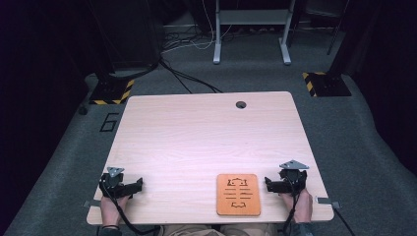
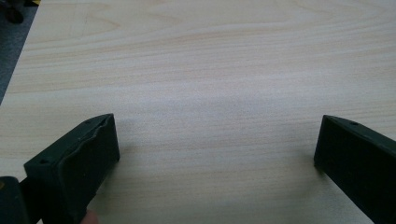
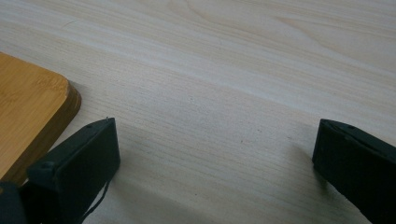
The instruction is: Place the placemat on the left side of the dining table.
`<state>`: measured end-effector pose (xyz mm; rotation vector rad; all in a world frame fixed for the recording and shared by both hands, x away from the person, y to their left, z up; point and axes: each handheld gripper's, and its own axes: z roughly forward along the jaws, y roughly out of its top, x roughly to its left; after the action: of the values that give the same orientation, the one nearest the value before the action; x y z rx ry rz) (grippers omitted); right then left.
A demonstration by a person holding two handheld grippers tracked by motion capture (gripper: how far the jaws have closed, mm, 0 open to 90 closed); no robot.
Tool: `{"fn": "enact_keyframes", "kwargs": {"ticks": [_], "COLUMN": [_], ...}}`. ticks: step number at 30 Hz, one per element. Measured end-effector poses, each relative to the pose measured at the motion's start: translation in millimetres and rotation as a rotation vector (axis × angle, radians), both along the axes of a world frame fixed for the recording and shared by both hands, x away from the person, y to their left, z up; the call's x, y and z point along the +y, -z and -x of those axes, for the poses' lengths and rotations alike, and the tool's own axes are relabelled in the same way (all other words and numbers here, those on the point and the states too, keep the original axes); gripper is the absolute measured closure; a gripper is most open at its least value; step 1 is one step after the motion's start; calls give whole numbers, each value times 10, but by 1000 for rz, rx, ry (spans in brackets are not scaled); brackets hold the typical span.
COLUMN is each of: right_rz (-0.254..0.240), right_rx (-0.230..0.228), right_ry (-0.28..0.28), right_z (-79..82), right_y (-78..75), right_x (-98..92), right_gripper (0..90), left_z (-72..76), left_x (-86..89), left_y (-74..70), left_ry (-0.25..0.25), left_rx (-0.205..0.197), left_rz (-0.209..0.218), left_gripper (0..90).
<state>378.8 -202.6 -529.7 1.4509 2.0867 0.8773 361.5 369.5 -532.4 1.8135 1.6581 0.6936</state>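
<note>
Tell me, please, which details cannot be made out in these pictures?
- Orange board, high view: its dark engraved marks are too small to read.
- The same board, right gripper view: cut off by the left edge.
- Left gripper and right gripper, gripper views: jaws cut off by the bottom edge.

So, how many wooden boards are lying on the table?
1. The orange-brown wooden board lies flat near the table's front edge, just beside the open right gripper.
</note>
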Motion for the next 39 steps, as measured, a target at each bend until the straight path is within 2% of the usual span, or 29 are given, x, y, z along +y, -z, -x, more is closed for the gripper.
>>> {"fn": "enact_keyframes", "kwargs": {"ticks": [10,18,19,20,29,39], "right_rz": [-4,-5,-14,-43,-84,-129], "right_rx": [3,22,21,19,18,26], "right_ry": [-2,2,3,5,2,-42], "right_z": [8,7,10,24,128,232], "right_y": [-2,-25,-34,-46,-107,-228], "right_x": [8,-15,-22,-52,-91,31], "right_gripper": [0,0,0,0,0,0], "left_z": [-3,-4,-4,-4,-5,-5], "left_x": [-1,-2,-1,-1,0,1], "left_y": [0,0,0,0,0,0], "left_ry": [1,3,3,3,3,3], "left_rx": [-1,-1,-1,-1,-2,-2], "left_rz": [-1,1,0,-1,-1,-1], "left_gripper": [0,0,0,0,0,0]}}
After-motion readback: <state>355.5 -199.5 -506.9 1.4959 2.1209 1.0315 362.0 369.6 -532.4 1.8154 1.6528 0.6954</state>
